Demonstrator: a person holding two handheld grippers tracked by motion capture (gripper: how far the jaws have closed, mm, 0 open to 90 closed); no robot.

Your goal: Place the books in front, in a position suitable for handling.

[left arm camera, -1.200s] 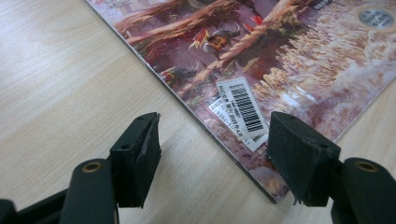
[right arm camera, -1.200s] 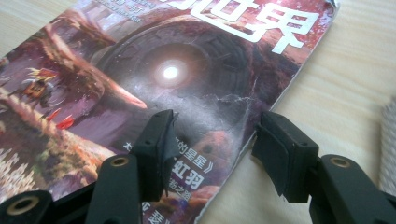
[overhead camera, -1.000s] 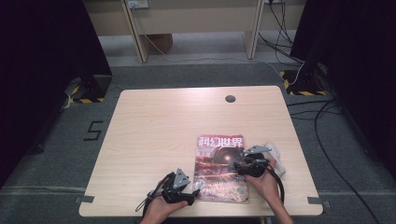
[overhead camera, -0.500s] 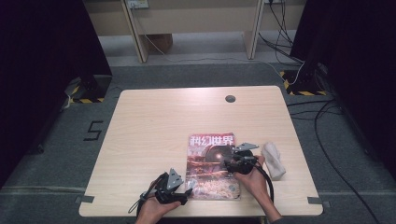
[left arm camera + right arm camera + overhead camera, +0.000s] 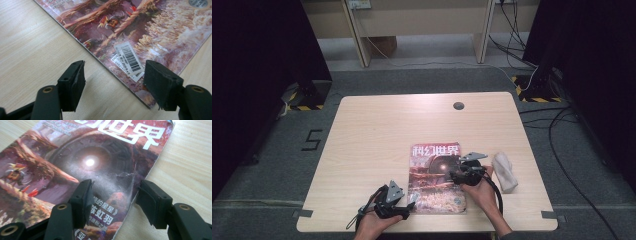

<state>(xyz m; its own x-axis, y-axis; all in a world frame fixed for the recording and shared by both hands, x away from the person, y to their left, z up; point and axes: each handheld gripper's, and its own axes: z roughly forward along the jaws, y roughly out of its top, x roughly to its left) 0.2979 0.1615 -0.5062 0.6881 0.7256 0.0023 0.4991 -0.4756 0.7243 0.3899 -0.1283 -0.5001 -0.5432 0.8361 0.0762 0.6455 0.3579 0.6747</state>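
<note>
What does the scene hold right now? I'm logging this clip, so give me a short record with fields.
surface: wooden table
main item: magazine, flat, cover up
left gripper: open, jaws astride the magazine's near left edge
right gripper: open, jaws astride its right edge
other item: white cloth, right of the magazine, apart from it
table detail: round hole near the far edge

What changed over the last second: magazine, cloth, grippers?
The magazine slid left across the table, with the right gripper on it, uncovering the white cloth at its right. Both grippers' jaws stayed open, gripping nothing; the left gripper kept its place at the magazine's lower left corner.
</note>
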